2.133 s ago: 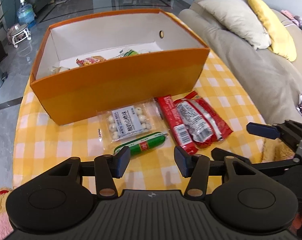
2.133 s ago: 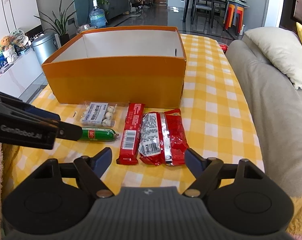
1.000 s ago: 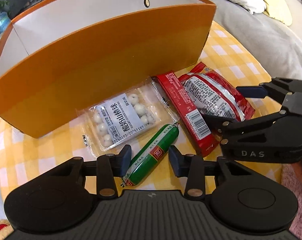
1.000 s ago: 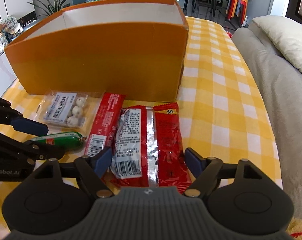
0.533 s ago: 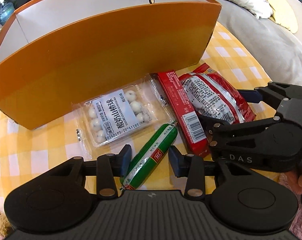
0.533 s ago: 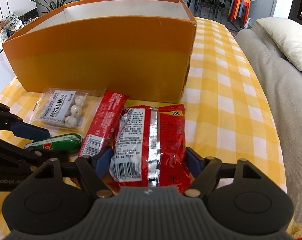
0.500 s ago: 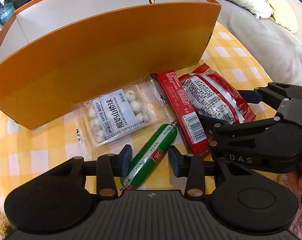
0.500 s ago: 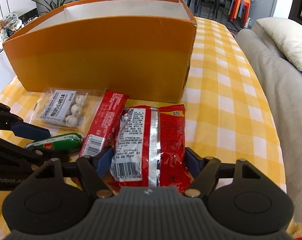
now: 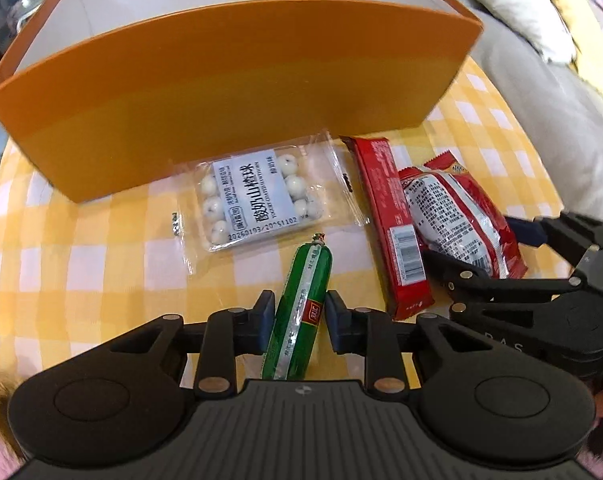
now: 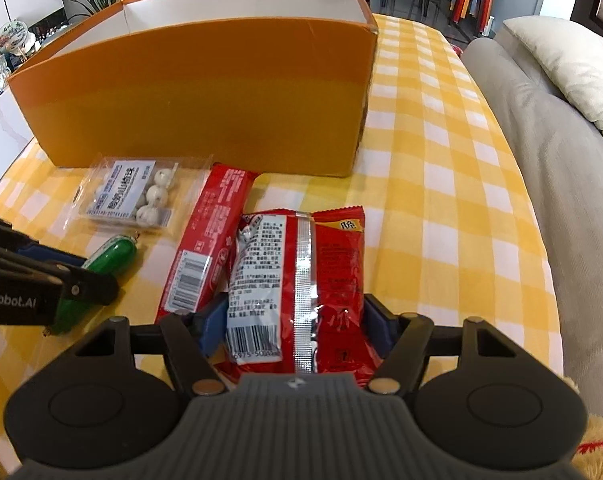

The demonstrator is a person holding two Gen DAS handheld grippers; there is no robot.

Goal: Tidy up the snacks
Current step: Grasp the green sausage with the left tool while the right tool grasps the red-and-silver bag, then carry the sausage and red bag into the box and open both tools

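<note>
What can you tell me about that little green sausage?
The green sausage is a small stick in glossy green plastic film, with a pale seam strip, a red label and a clipped tip. It lies flat on the yellow checked tablecloth, below the clear pack of white balls. The left gripper has just been closing, pads against its sides.

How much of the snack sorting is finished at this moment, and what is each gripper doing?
All four snacks still lie on the tablecloth in front of the orange box. The left gripper has just been closing on the green sausage; the right gripper, also closing, straddles the red bag. The red bar and the pack of white balls lie untouched. Nothing is lifted yet.
</note>
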